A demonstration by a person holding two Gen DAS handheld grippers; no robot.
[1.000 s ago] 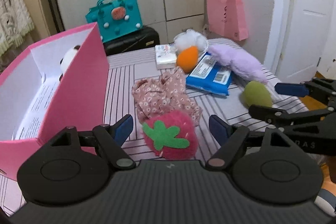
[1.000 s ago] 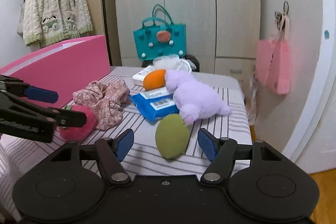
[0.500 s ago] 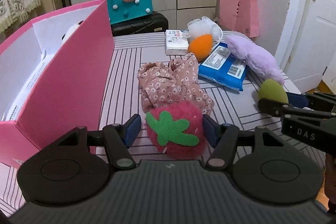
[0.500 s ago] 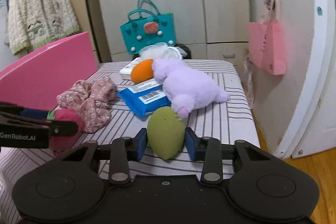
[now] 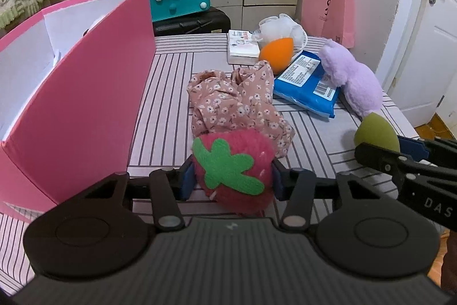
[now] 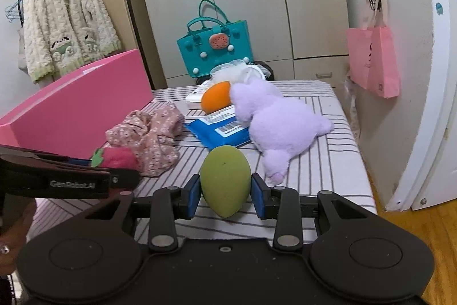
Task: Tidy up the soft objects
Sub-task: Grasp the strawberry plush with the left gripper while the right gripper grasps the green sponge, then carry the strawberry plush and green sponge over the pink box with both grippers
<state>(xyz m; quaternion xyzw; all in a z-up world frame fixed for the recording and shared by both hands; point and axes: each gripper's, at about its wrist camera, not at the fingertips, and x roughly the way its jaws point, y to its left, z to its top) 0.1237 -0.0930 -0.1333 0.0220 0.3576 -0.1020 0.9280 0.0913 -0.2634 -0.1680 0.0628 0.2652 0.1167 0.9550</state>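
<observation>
I am closing the left gripper (image 5: 232, 182) on the plush strawberry (image 5: 232, 170), its blue fingers (image 5: 187, 180) pressing into both fuzzy sides while the toy is sitting on the striped worktop (image 5: 168, 93) just in front of the floral cloth (image 5: 237, 102). I am holding the green egg-shaped sponge (image 6: 225, 179) in the right gripper (image 6: 225, 195), fingers (image 6: 192, 196) narrow and clamping its sides. The pink box (image 5: 77, 82) is standing open to the left; the purple plush (image 6: 277, 122) is lying partly on the blue wipes pack (image 6: 222, 130), near the orange sponge (image 6: 215, 96).
</observation>
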